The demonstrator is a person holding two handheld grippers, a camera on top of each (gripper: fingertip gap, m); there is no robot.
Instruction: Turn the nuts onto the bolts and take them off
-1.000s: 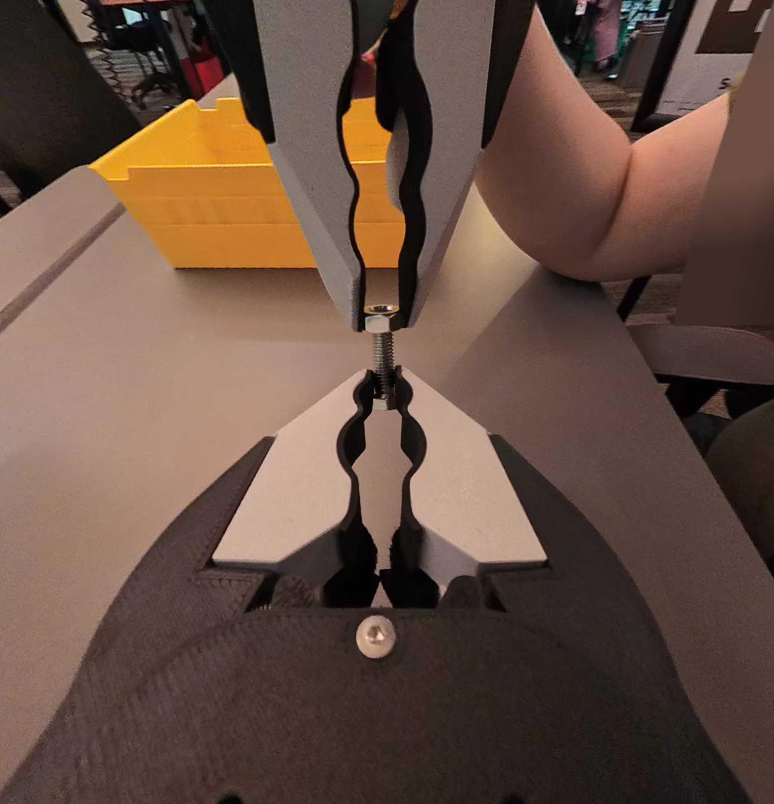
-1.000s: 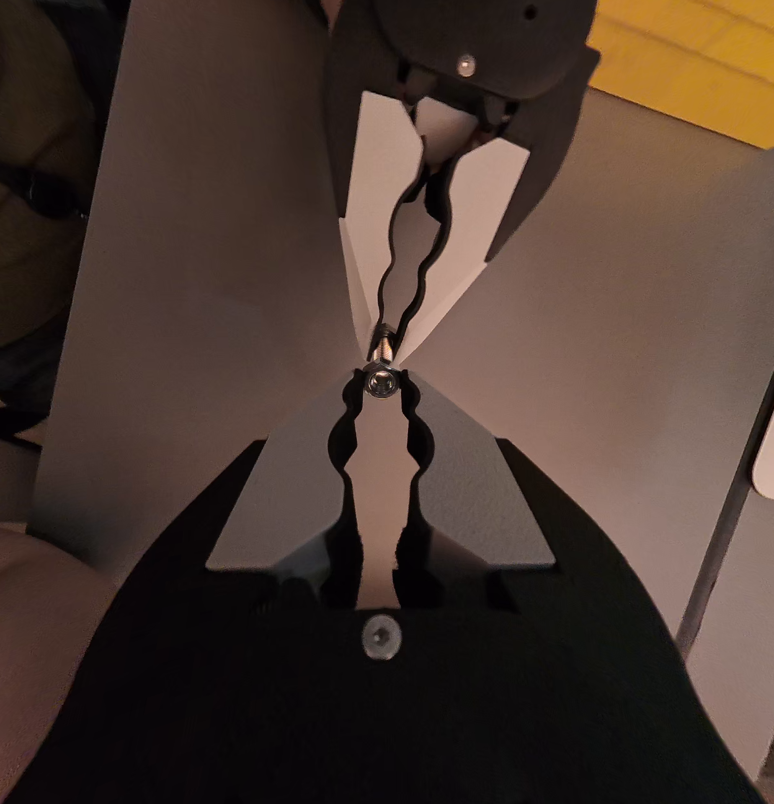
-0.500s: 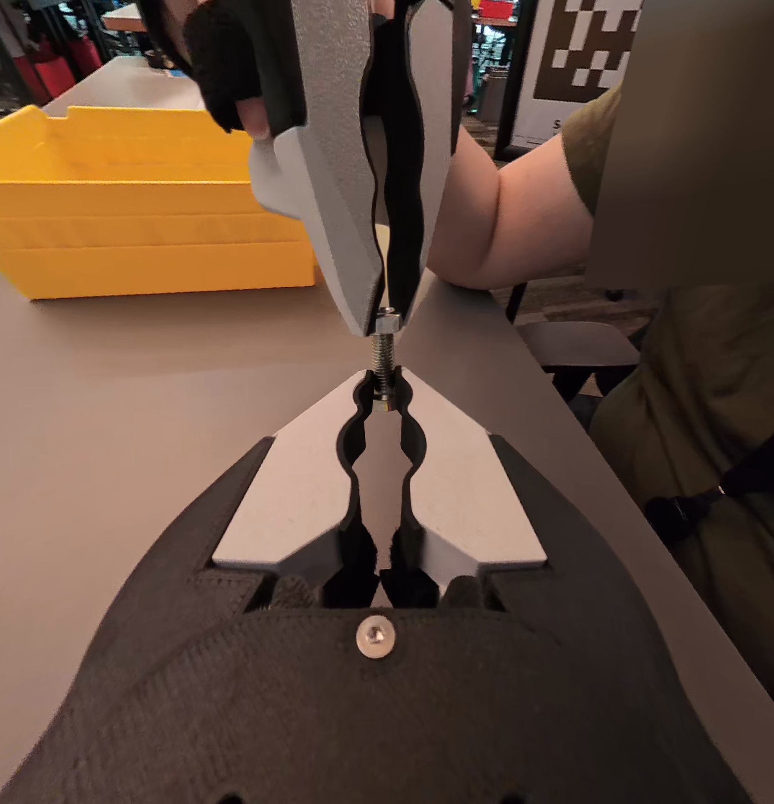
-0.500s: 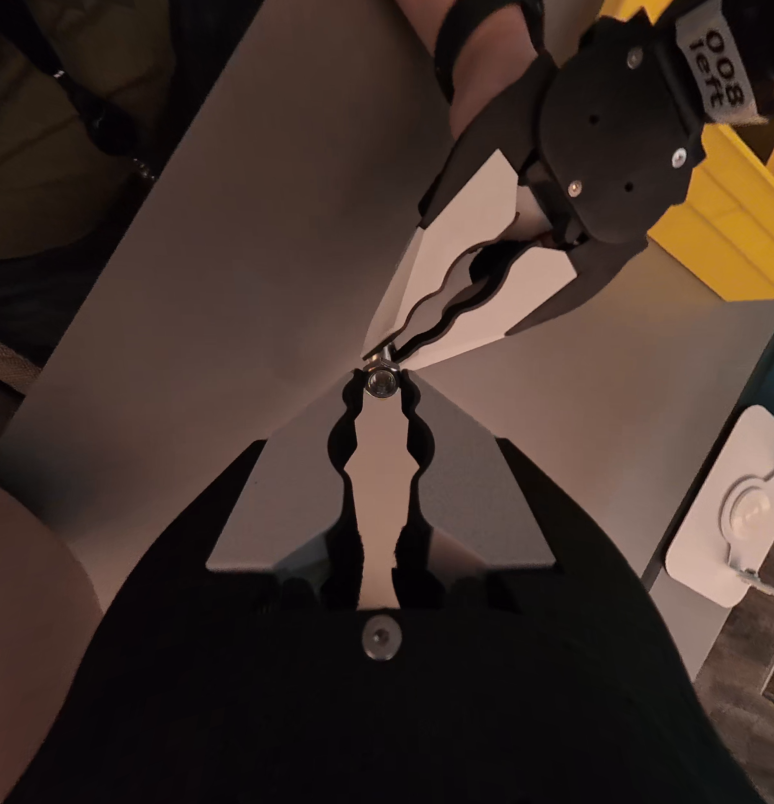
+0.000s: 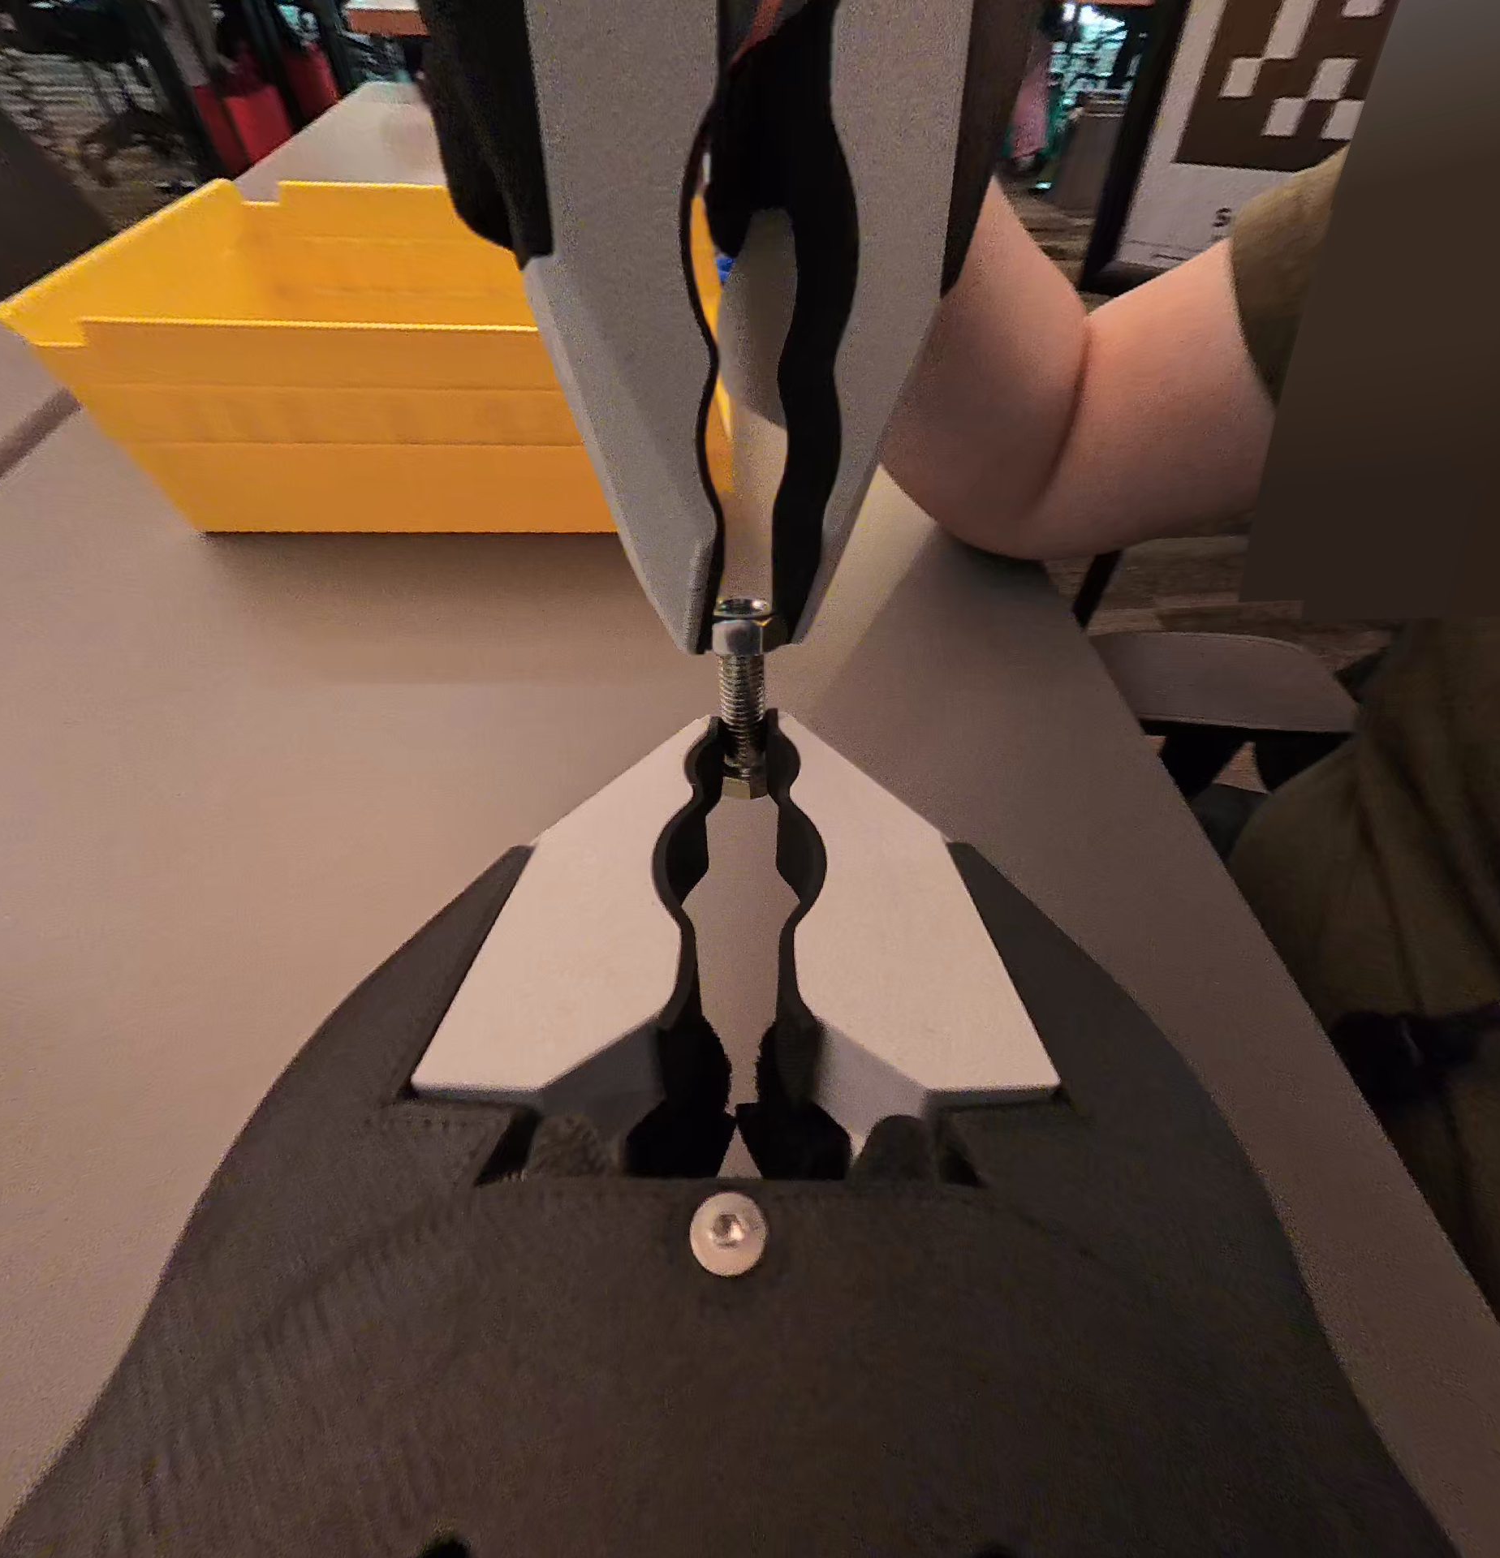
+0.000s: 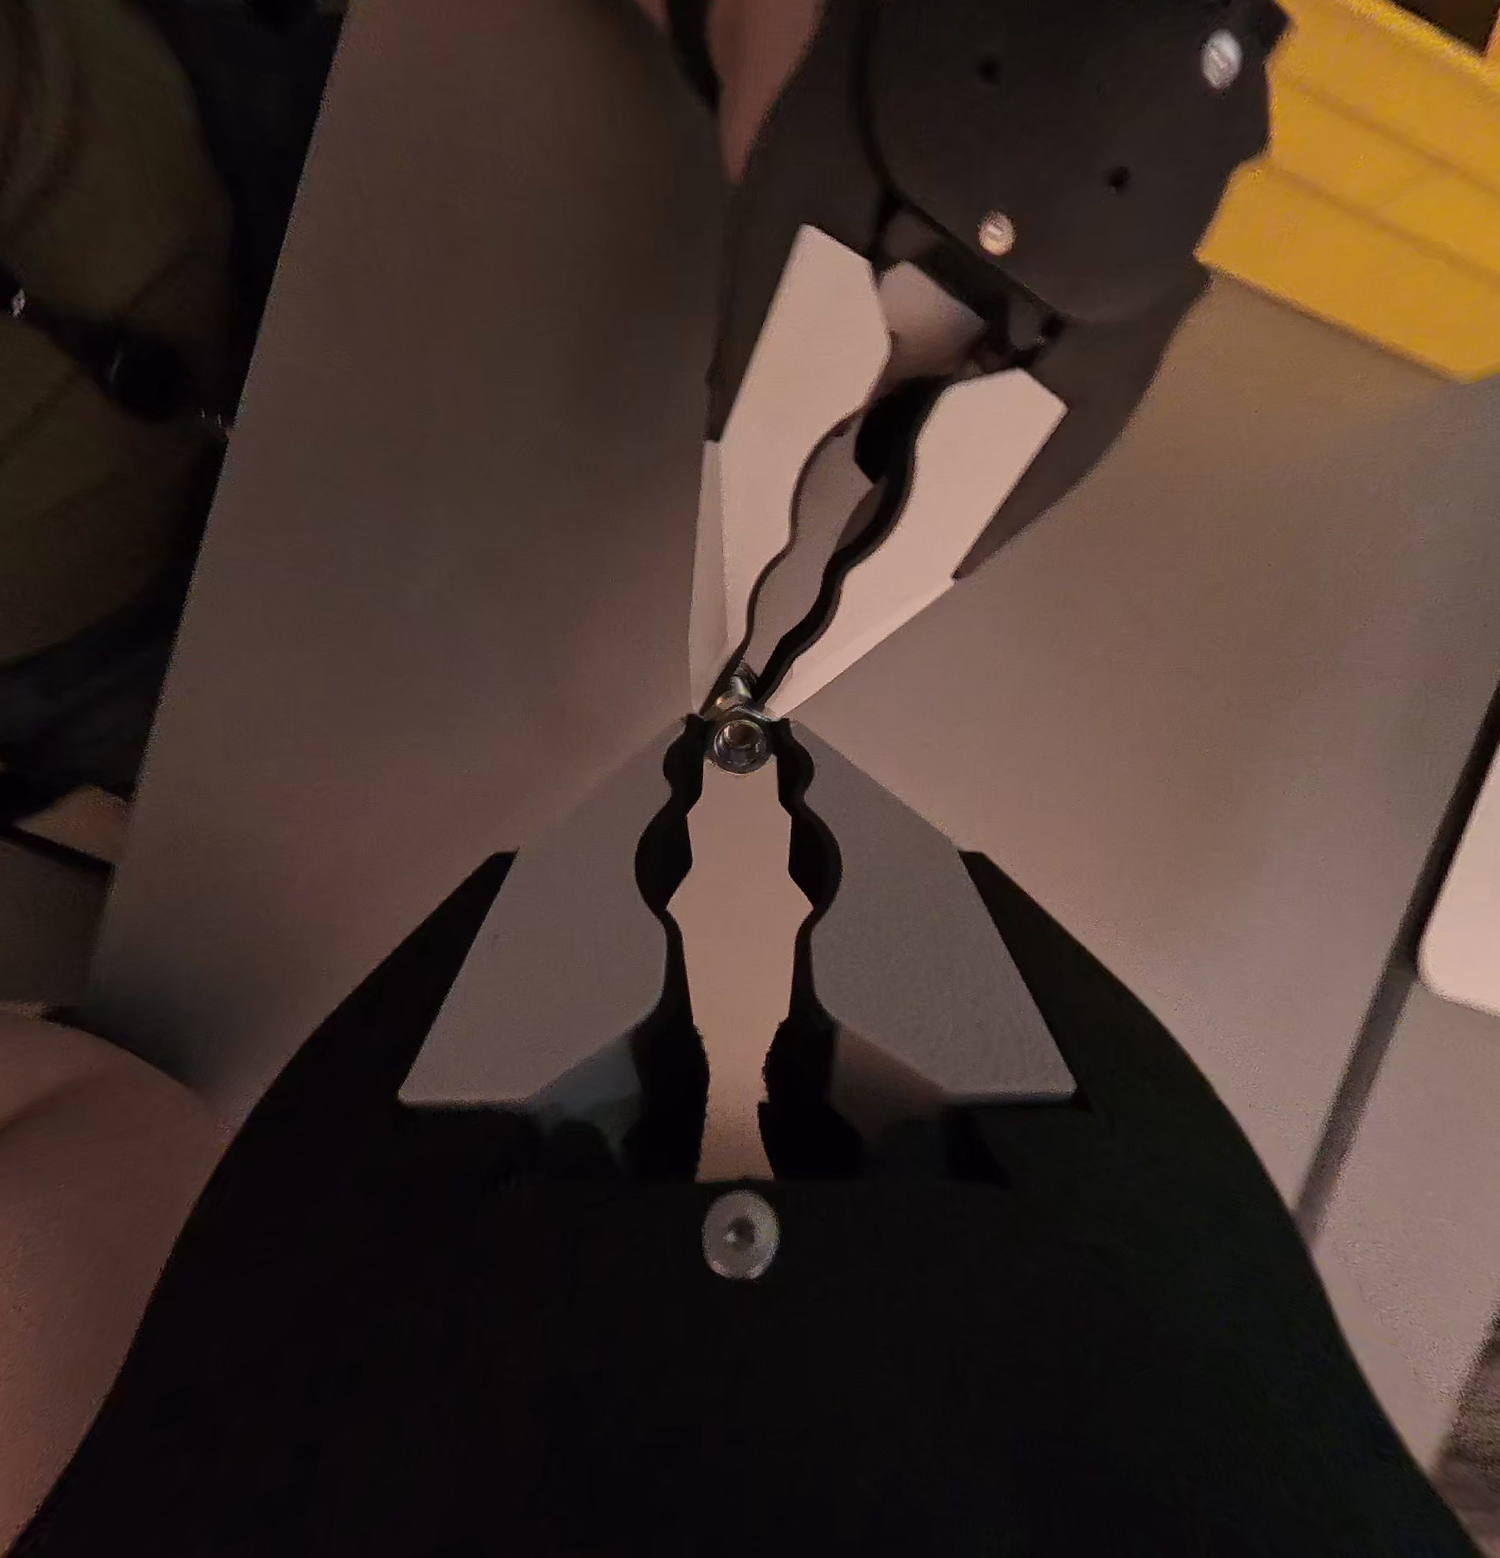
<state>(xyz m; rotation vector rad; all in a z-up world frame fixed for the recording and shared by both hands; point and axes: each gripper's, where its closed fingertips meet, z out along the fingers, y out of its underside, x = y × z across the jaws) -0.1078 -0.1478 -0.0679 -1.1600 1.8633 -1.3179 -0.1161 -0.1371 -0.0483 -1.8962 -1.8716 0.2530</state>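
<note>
in the left wrist view, the left hand-held gripper [image 5: 742, 759] is seen clamped on the nut [image 5: 742, 780] at the bolt's [image 5: 740, 683] threaded end, above the grey tabletop [image 5: 308, 717]. the bolt's head is pinched by the right hand-held gripper [image 5: 742, 628] coming from above. a yellow bin [image 5: 325, 405] sits behind. the step is judged best done by keeping both grips firm and the bolt straight along its axis while one side is turned.

in the right wrist view, the bolt's socket head [image 6: 736, 746] is shown end-on, which the other view hides; the thread is mostly hidden here.
</note>
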